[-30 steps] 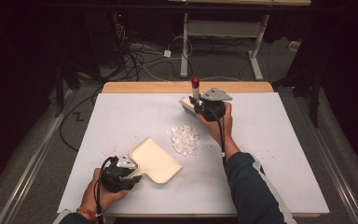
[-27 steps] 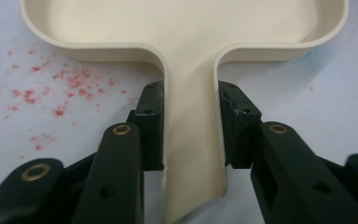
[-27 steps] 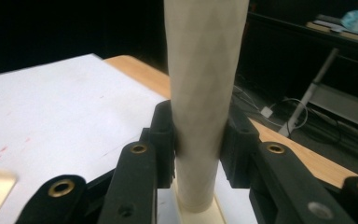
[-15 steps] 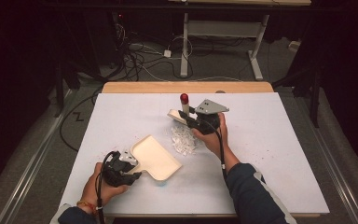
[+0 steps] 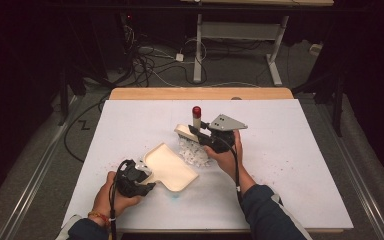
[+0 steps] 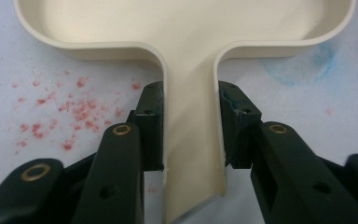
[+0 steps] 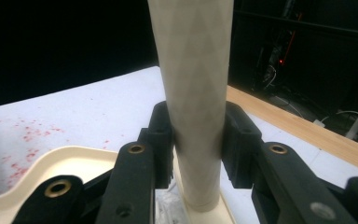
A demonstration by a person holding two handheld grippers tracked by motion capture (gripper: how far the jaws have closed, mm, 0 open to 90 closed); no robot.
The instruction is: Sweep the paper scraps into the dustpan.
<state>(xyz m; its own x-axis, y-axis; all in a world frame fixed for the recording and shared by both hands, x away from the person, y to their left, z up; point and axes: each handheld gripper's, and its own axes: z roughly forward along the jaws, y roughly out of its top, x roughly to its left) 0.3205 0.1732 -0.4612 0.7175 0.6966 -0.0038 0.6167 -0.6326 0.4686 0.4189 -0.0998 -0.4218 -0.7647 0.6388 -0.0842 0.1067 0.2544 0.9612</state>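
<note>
We hold a cream dustpan (image 5: 170,167) by its handle with the left gripper (image 5: 142,175); in the left gripper view its jaws pinch the flat handle (image 6: 191,140) from both sides. The pan lies flat near the front-left part of the bench (image 5: 290,165), mouth toward the middle. The right gripper (image 5: 200,134) pinches the upright handle (image 7: 196,93) of a small brush (image 5: 186,132) w/ a red cap (image 5: 196,111); the brush head is at the far edge of a pile of clear crumpled bits (image 5: 192,152), approx. at the bench centre and just beside the pan mouth.

What can go wrong, in our judgement:
- The bits look light and springy, so a quick stroke may scatter them over the pan wall or past its sides.
- The pan is held at the handle end only; if the brush pushes on its lip, the pan may pivot or slide on the smooth white cover.
- The brush handle is round and smooth, so it can turn between the jaws and the head will then sweep at a wrong angle.
- If the pan lip lifts a little, bits will go under it.

Materials: the pan is glossy hard plastic, shallow, w/ rounded corners and a low rim. The brush handle is matte w/ a faint diamond pattern. The cover carries red specks (image 6: 74,112) and a faint blue smear (image 6: 307,65); bare wood (image 5: 200,93) shows along the far edge.
</note>
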